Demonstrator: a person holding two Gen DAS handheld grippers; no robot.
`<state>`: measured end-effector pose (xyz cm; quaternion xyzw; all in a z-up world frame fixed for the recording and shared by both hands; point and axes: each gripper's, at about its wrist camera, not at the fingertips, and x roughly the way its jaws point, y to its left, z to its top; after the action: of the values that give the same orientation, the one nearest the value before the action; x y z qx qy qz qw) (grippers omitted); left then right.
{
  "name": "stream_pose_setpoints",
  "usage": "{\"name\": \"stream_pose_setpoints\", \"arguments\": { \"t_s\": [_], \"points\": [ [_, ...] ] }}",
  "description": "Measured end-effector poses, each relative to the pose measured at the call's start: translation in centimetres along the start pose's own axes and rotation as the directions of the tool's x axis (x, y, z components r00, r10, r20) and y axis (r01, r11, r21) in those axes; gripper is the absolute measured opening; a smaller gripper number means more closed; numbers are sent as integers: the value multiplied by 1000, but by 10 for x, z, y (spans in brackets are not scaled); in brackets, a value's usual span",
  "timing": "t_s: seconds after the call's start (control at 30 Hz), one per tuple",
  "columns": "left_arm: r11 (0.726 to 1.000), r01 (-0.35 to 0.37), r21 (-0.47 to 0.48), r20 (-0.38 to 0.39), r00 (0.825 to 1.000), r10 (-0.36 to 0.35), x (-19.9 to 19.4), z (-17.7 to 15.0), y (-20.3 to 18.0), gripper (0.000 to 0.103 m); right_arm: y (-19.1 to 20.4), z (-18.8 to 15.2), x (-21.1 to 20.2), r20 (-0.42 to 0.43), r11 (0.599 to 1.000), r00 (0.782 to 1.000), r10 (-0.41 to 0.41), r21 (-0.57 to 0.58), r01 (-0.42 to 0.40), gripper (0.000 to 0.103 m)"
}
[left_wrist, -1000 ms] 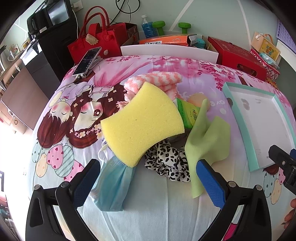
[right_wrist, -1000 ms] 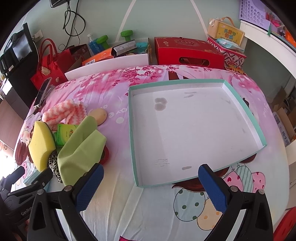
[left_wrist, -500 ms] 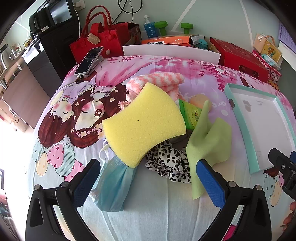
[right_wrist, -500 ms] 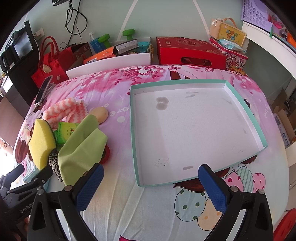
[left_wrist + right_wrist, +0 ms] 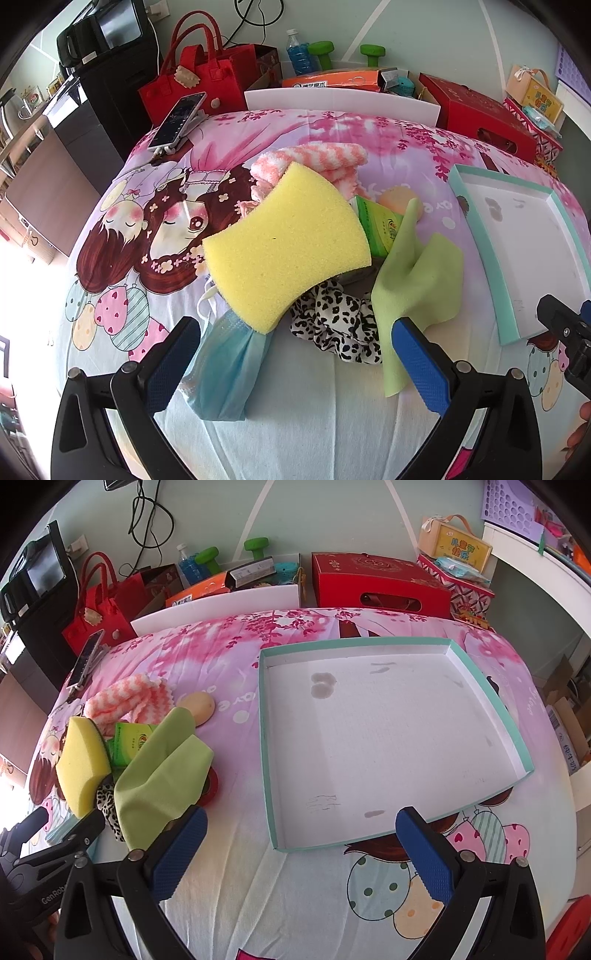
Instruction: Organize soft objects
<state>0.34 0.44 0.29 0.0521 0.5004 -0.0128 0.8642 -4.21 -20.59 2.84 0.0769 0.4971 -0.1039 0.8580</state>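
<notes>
A pile of soft things lies on the cartoon-print sheet: a yellow sponge [image 5: 286,245] on top, a blue face mask [image 5: 225,369], a leopard-print scrunchie [image 5: 338,325], a green cloth [image 5: 417,280], a pink striped towel [image 5: 317,160] and a green packet [image 5: 380,225]. My left gripper [image 5: 295,363] is open and empty just in front of the pile. A teal-rimmed white tray [image 5: 373,642] lies empty to the right. My right gripper [image 5: 301,849] is open and empty at the tray's near edge. The sponge [image 5: 83,762] and cloth [image 5: 159,775] show at its left.
A phone on a stand [image 5: 177,120] sits at the far left corner of the bed. Red bags [image 5: 199,79], a red box [image 5: 380,581], green dumbbells [image 5: 207,555] and other boxes stand behind the bed. A beige round pad [image 5: 199,707] lies by the towel.
Both grippers have drifted very slightly; the view shifts a little. The objects have not moved.
</notes>
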Motion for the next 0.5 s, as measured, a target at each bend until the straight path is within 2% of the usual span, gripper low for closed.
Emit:
{"name": "stream_pose_setpoints", "arguments": {
  "t_s": [0.5],
  "points": [
    [1000, -1, 0, -1, 1000, 1, 0, 0, 0, 103, 0, 0, 1, -4, 1000, 1000, 0, -2, 0, 103]
  ]
}}
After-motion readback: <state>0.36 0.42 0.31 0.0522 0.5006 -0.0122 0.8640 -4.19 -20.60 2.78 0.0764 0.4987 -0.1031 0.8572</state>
